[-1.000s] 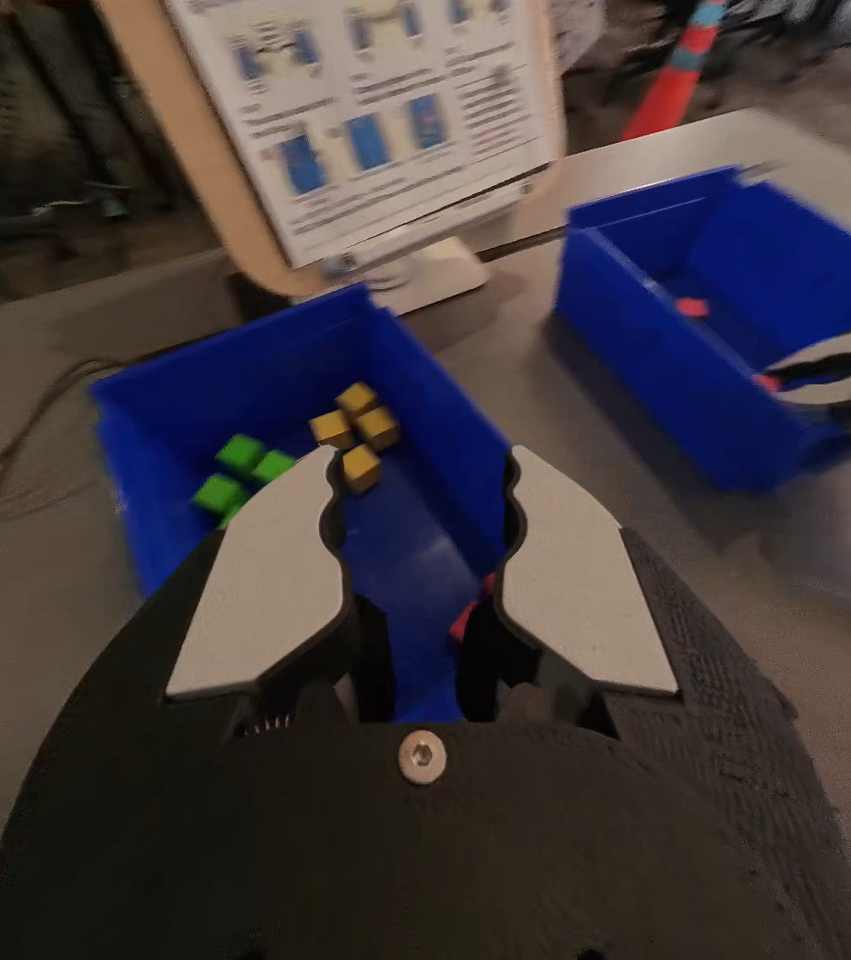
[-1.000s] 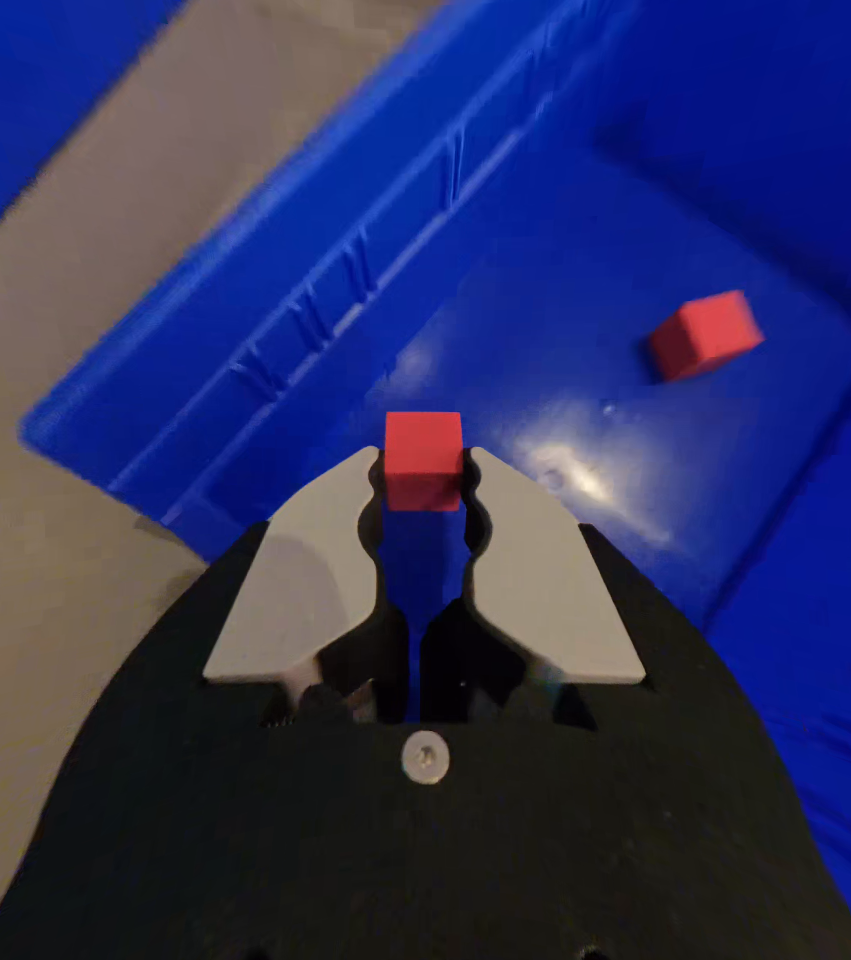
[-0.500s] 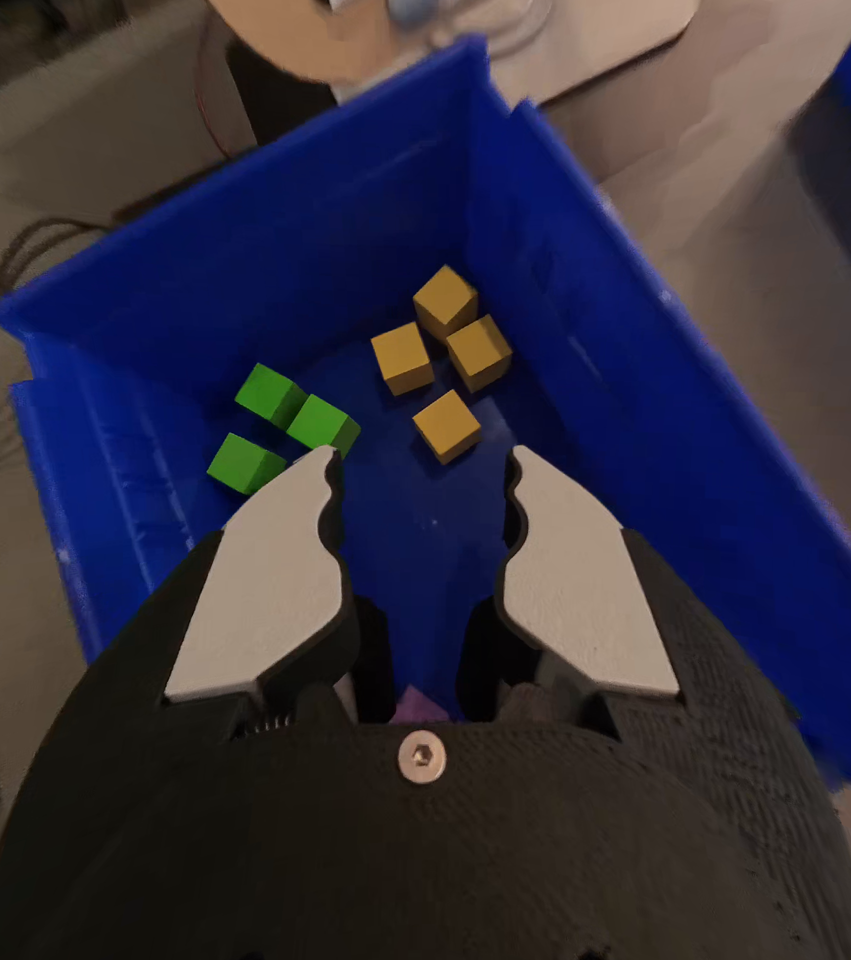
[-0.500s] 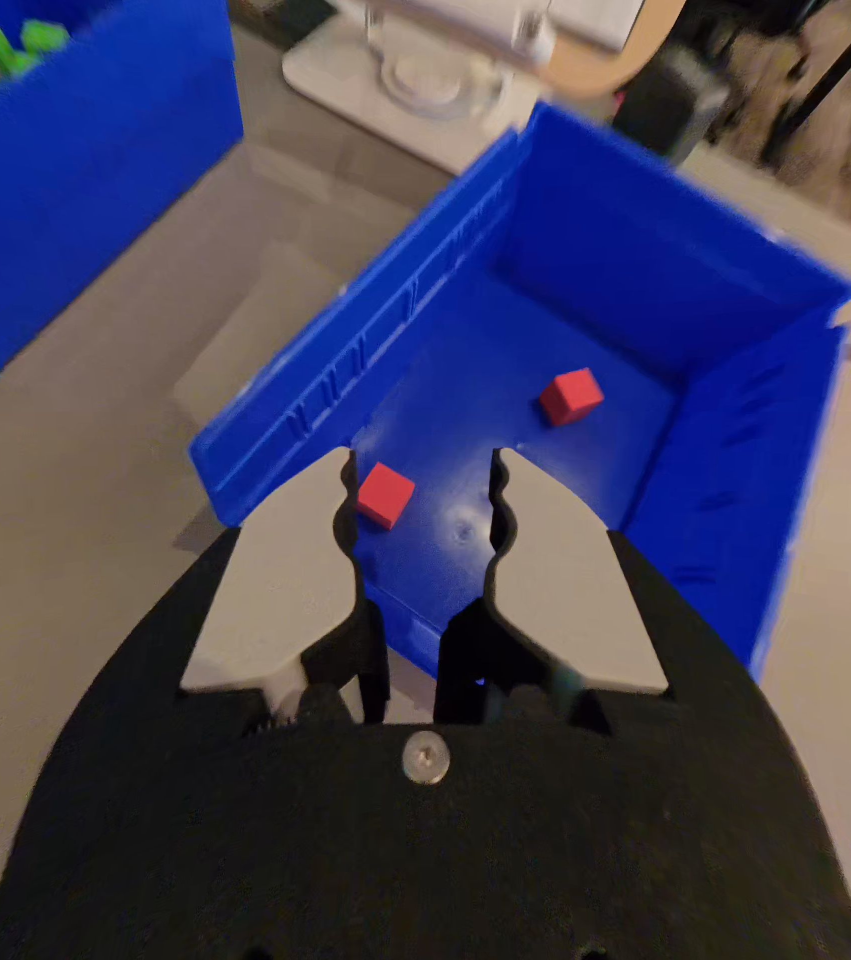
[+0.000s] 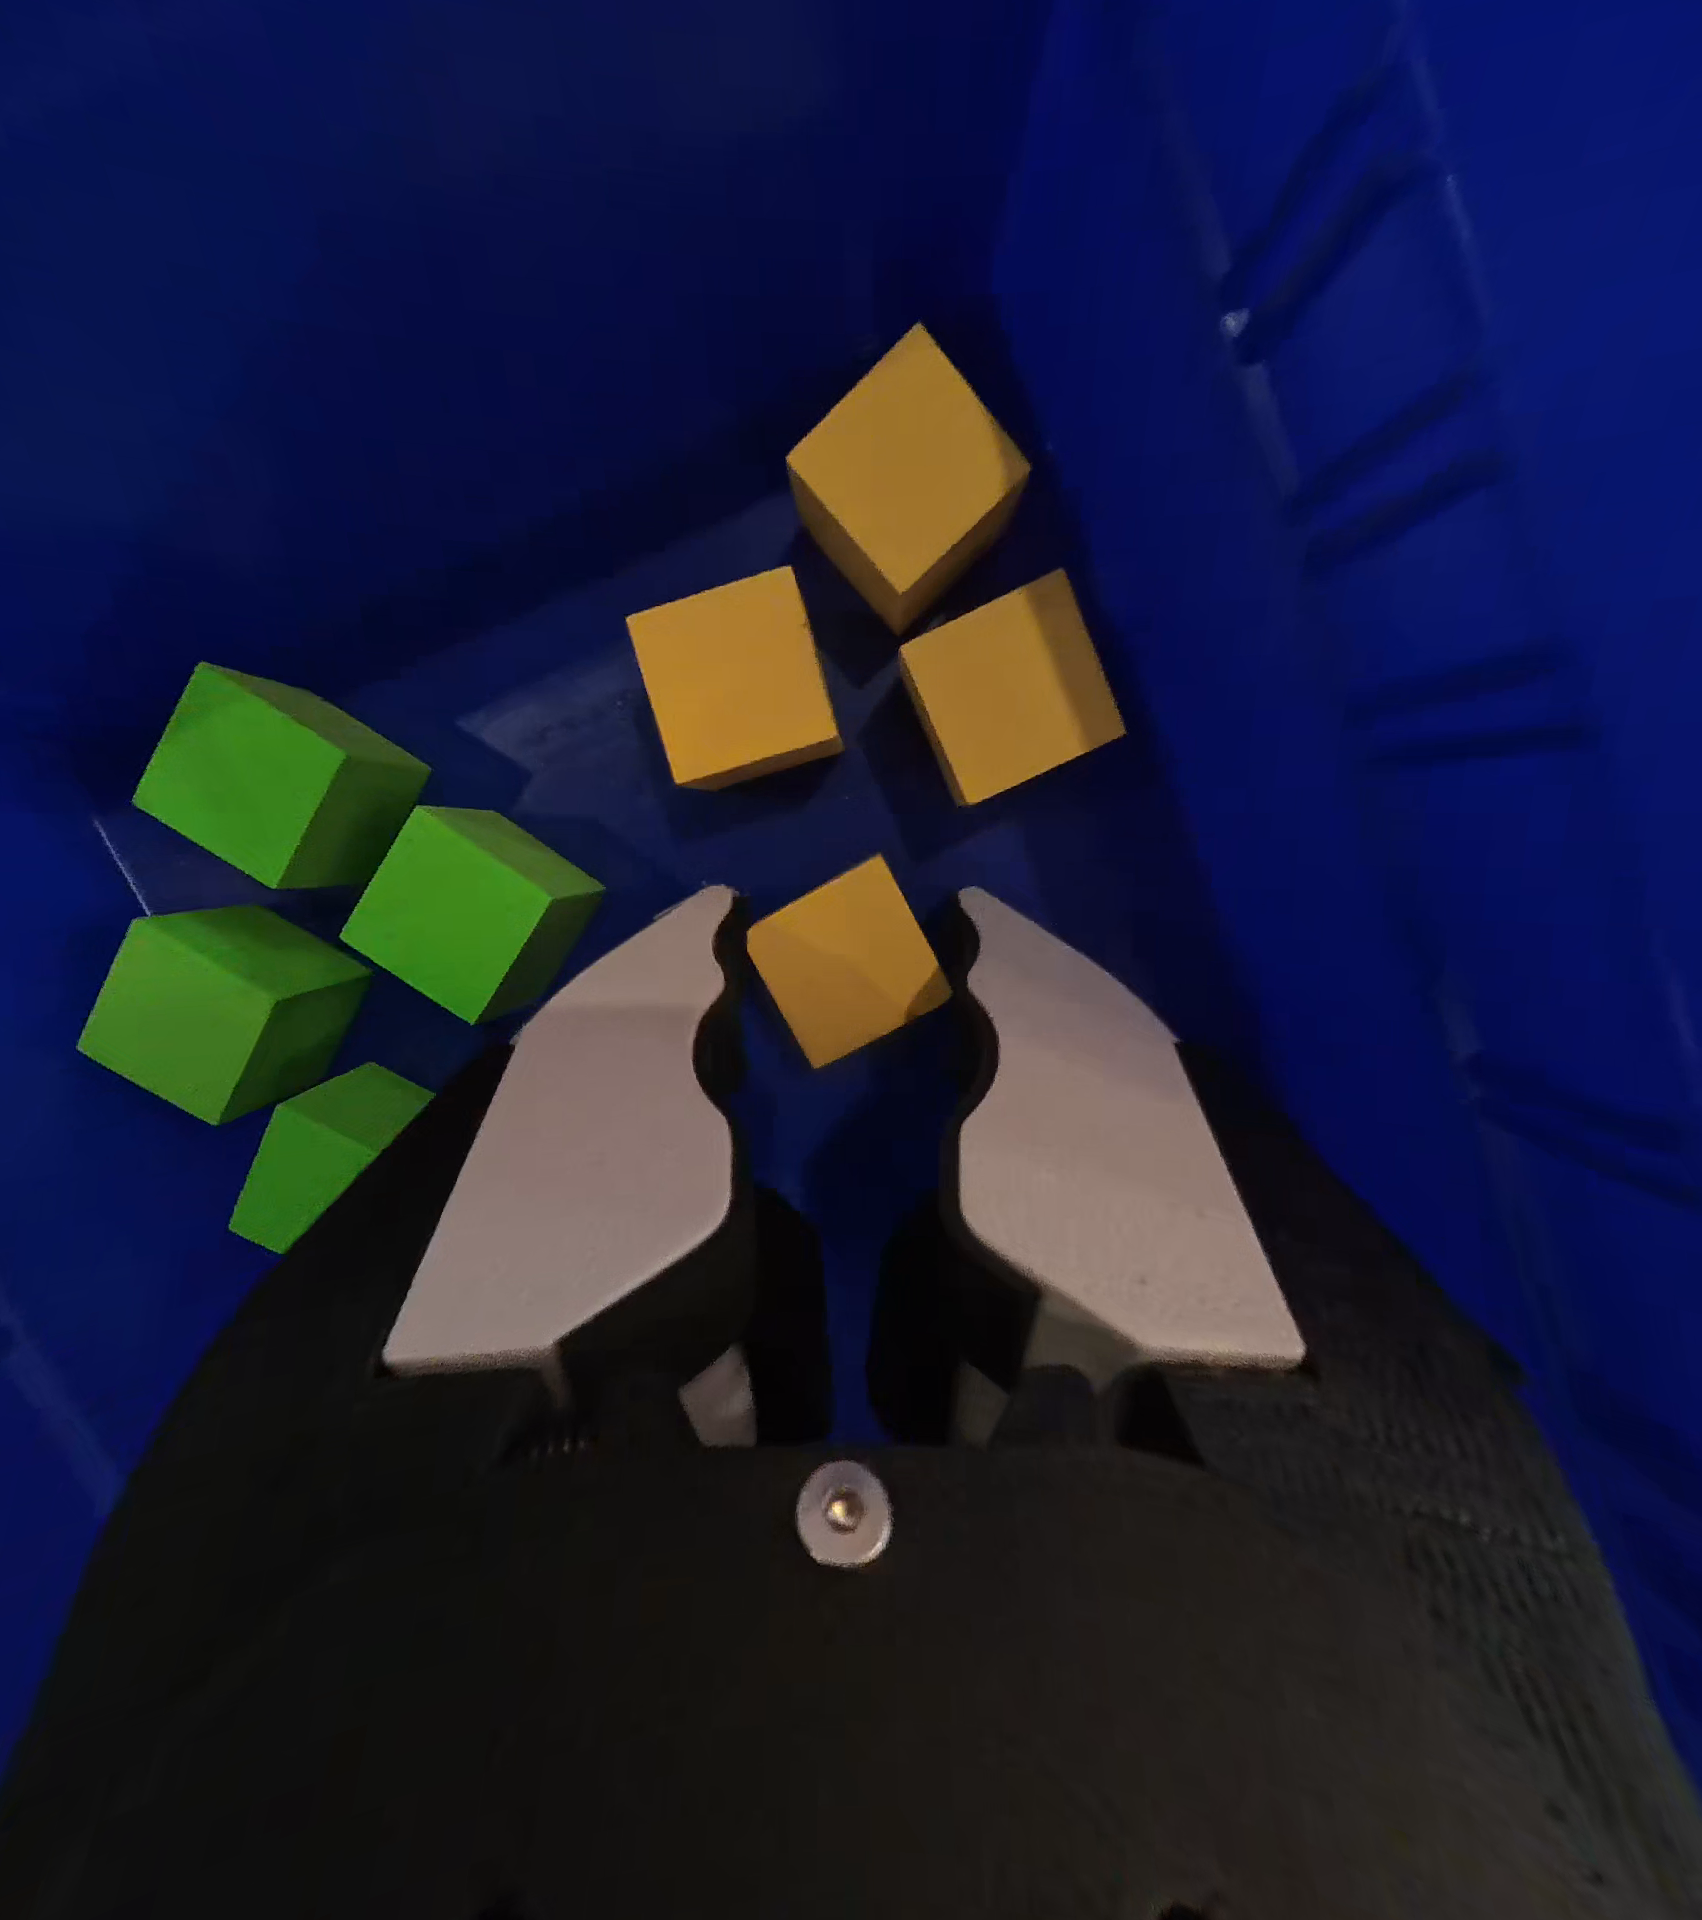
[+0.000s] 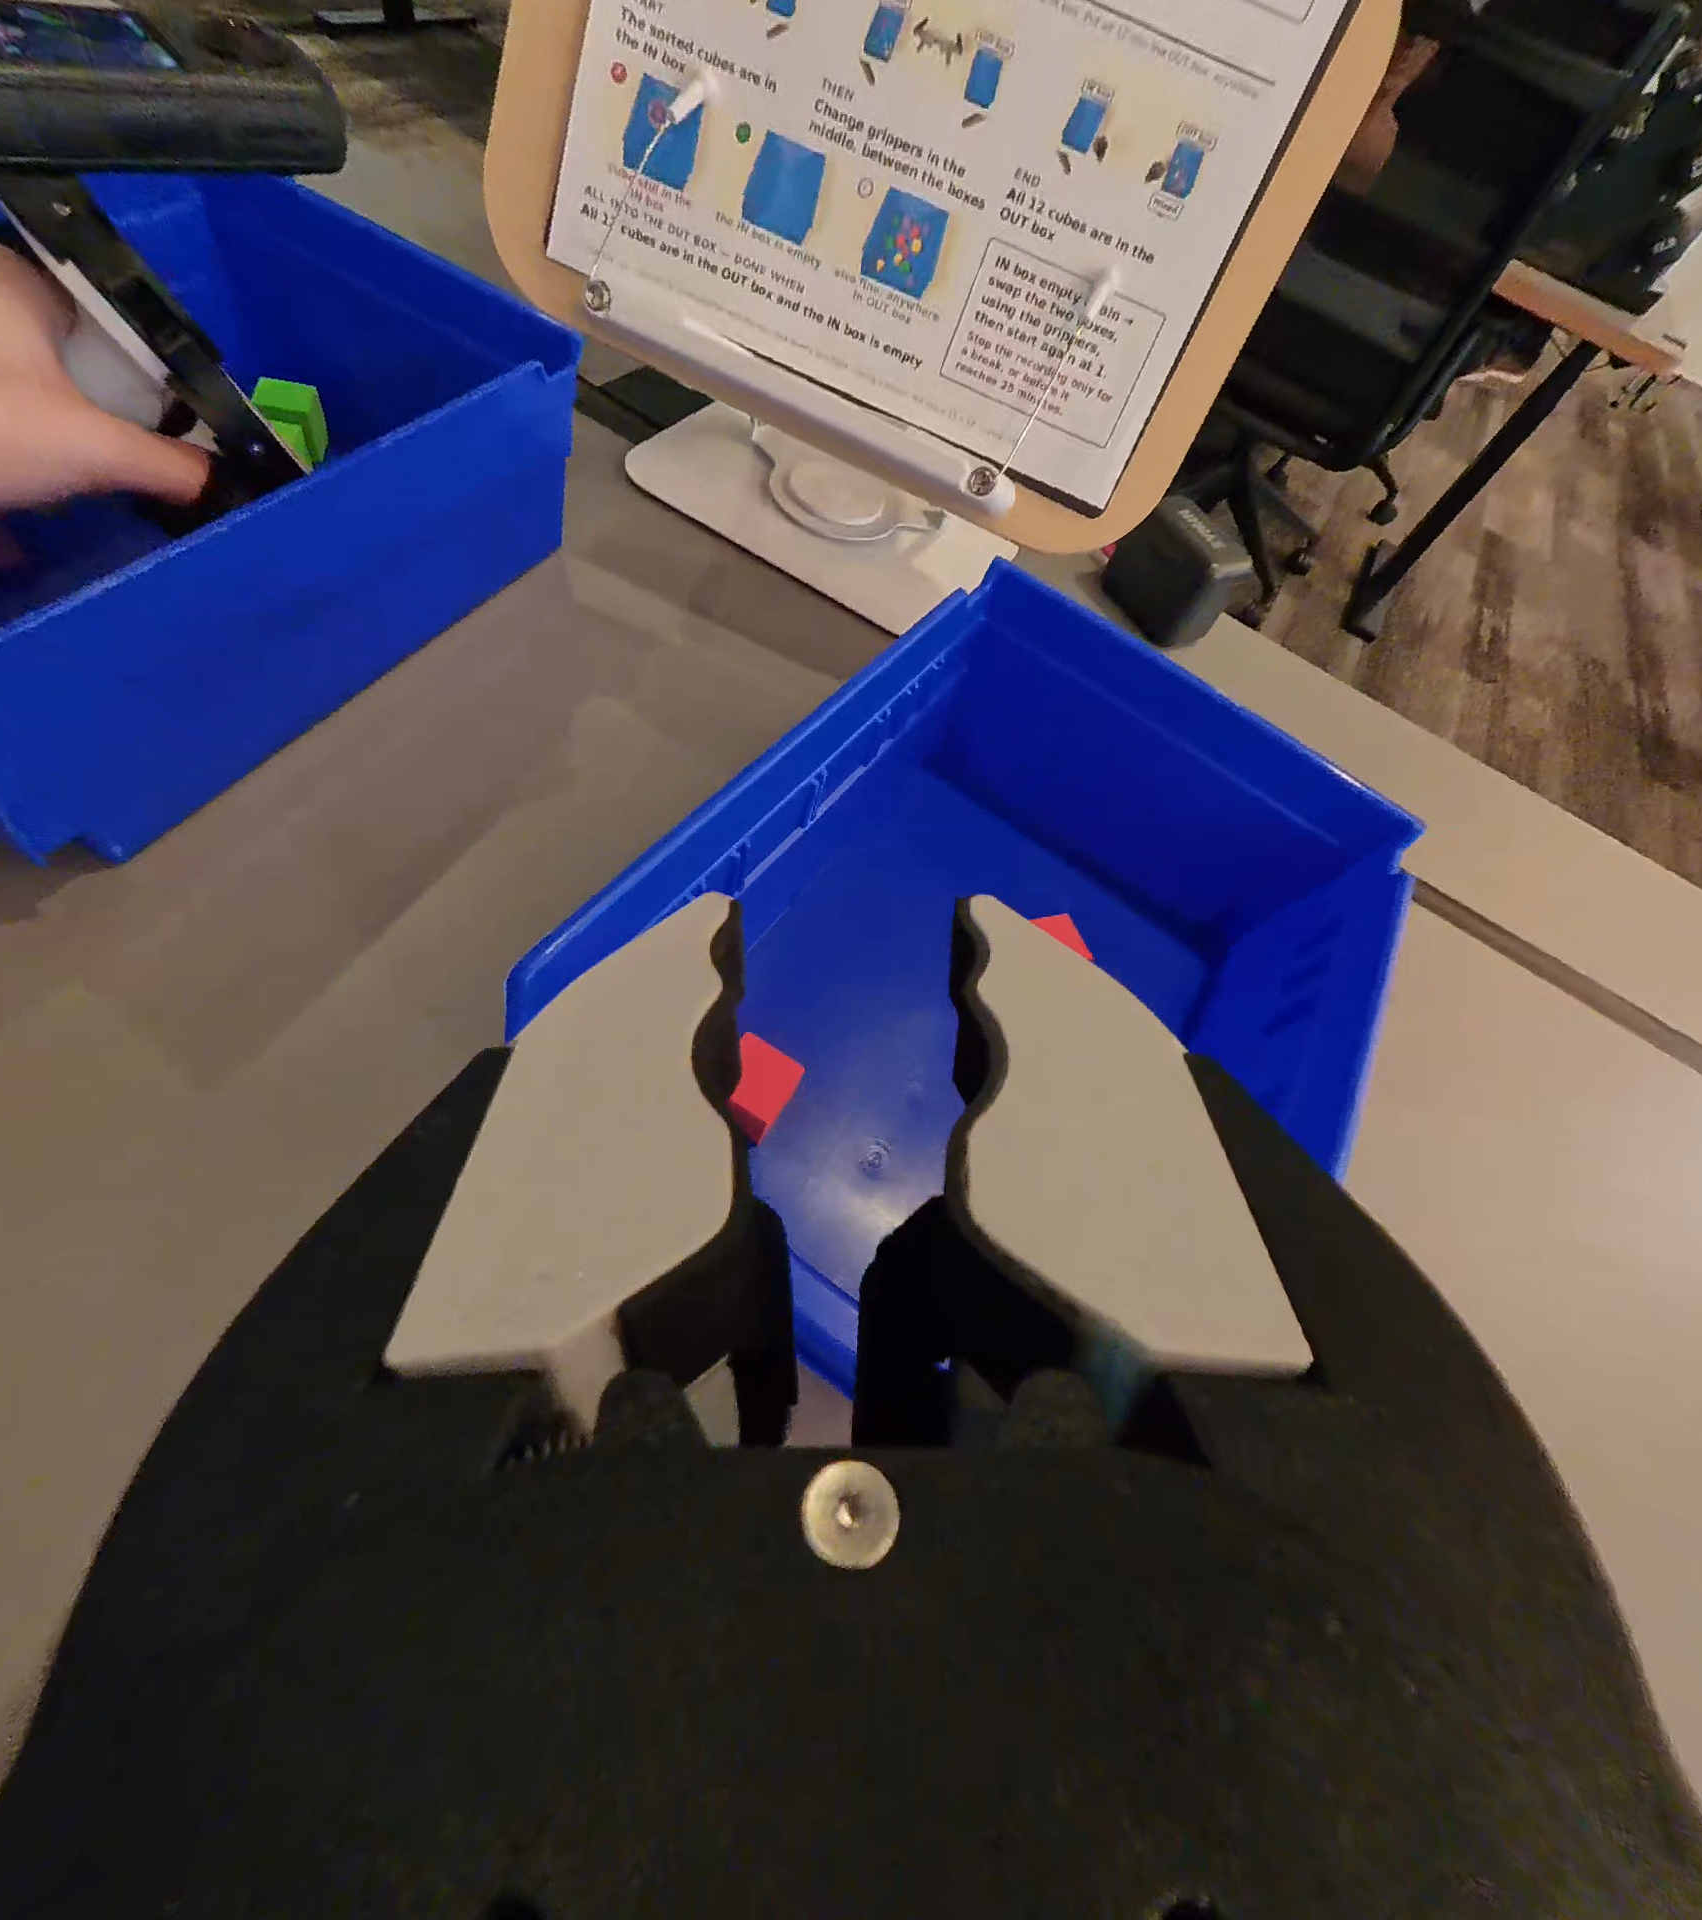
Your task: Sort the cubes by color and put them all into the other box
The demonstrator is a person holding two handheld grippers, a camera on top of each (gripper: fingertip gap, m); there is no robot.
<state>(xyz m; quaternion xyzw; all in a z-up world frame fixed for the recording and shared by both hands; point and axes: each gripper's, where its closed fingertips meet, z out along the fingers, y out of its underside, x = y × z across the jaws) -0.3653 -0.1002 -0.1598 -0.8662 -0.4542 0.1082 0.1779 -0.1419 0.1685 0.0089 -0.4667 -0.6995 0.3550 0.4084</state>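
The left tool [image 5: 845, 904] is lowered inside the left blue plastic bin [image 5: 411, 364], its grey fingers [image 5: 608, 1091] apart and straddling one yellow cube [image 5: 842, 961] on the bin floor; whether the fingertips touch it cannot be told. Three more yellow cubes [image 5: 733, 675] lie just beyond, near the right wall. Four green cubes [image 5: 468, 909] are clustered to the left of the tool. The right tool [image 6: 845, 914] hovers above the near edge of the right blue plastic bin [image 6: 1325, 997], fingers apart and gripping nothing. Two red cubes [image 6: 764, 1086] rest on that bin's floor, well apart. Both bins stand on the grey counter [image 6: 255, 987]. A rounded board carrying a printed sheet [image 6: 930, 208] stands behind the bins.
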